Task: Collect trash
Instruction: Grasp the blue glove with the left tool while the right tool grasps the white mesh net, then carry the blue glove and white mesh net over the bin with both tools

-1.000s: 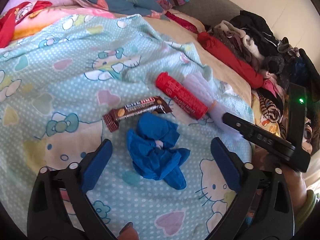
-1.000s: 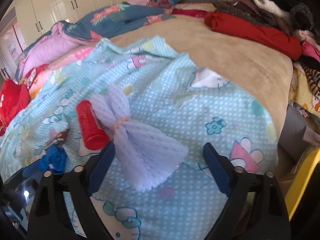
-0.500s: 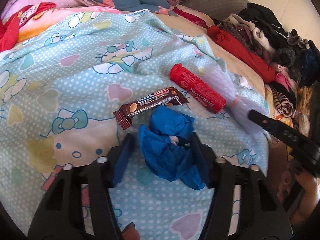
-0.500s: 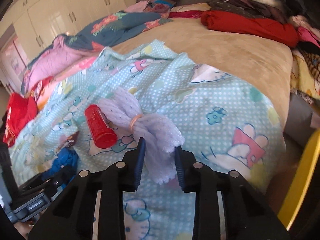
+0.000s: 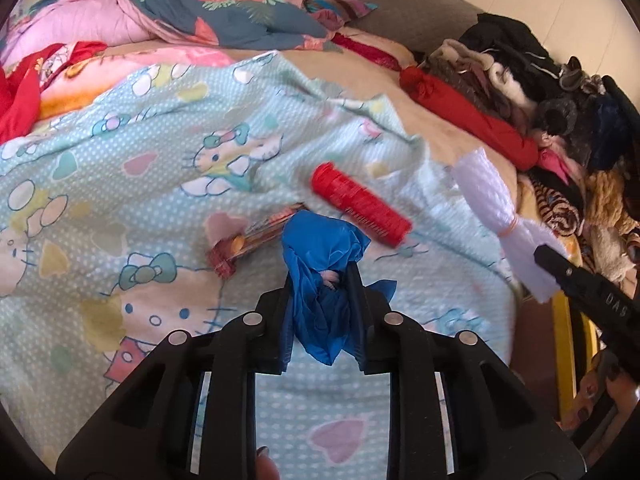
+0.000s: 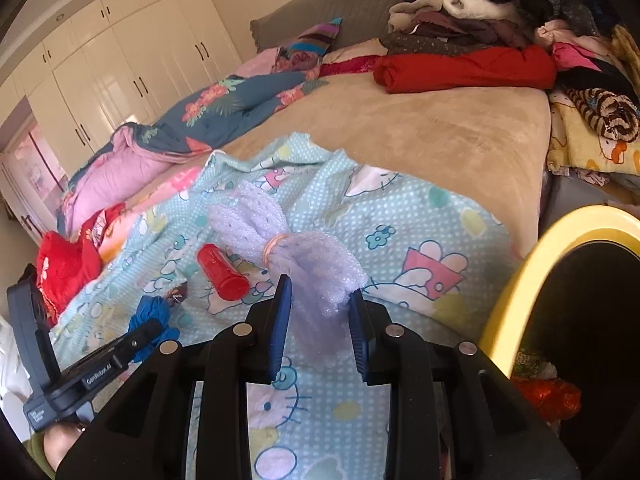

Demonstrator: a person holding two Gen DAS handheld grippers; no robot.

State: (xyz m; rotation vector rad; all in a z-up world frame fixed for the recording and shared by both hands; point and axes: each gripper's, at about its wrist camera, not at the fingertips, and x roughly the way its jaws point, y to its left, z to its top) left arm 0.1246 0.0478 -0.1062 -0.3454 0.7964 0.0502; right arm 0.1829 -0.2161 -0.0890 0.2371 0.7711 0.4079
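Closing on a crumpled blue glove (image 5: 320, 280), the left gripper (image 5: 320, 296) pinches it just beside the red tube (image 5: 360, 210) and candy wrapper (image 5: 256, 240). Right of the tube, the right gripper (image 6: 320, 312) is clamped on white foam netting (image 6: 316, 268), near the bed's edge beside a yellow-rimmed bin (image 6: 540, 256).

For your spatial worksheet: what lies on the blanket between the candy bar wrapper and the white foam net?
The red tube lies between the candy bar wrapper and the white foam net, in the left wrist view.
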